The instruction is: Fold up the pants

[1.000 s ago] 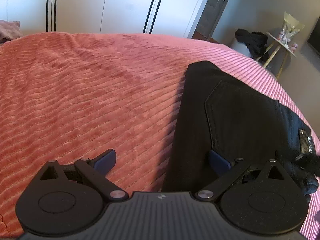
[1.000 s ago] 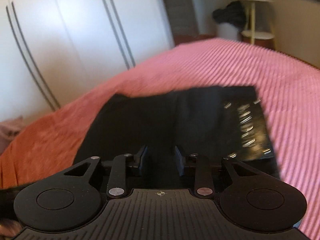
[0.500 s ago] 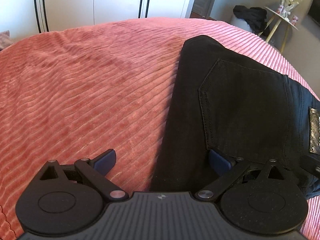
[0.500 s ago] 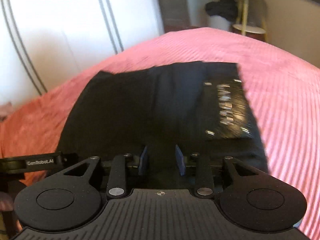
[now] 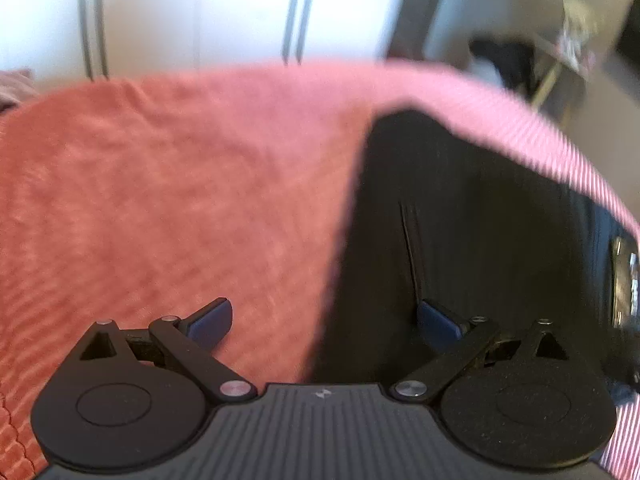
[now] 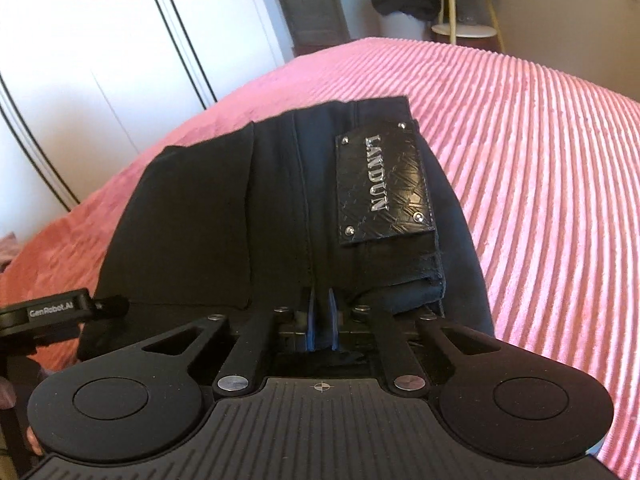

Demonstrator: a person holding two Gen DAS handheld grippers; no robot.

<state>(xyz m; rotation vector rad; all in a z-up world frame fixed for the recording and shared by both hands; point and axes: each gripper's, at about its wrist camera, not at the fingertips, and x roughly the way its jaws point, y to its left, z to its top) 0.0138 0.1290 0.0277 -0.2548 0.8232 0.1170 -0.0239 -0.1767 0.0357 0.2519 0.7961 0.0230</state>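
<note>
1. Right gripper [image 6: 321, 312]: pads nearly together, a thin gap showing, w/ the near edge of the pants [image 6: 280, 208] running into them. Looks like a pinch on the waistband end, but I can't tell for sure that cloth is actually between the pads.
2. Left gripper [image 5: 324, 316]: spread wide, holding nothing. One pad sits over the bedspread [image 5: 160, 200], the other over the black cloth [image 5: 460, 240].
3. Pants lie flat on the pink ribbed bedspread [image 6: 540, 140], already folded down to a compact block, brand patch [image 6: 382, 184] facing up, just beyond the right pads.
4. From the left view the pants sit to the right of centre; their left edge runs between the two open pads. View's blurred, so fine detail's out.
5. Tip, my read: bring the left down on that near edge before lifting, grab all layers, not just the top one.
6. Keep both grips level & lift together, else the stack slides apart.
7. Lay it over slowly, edges matched, then let go.
</note>
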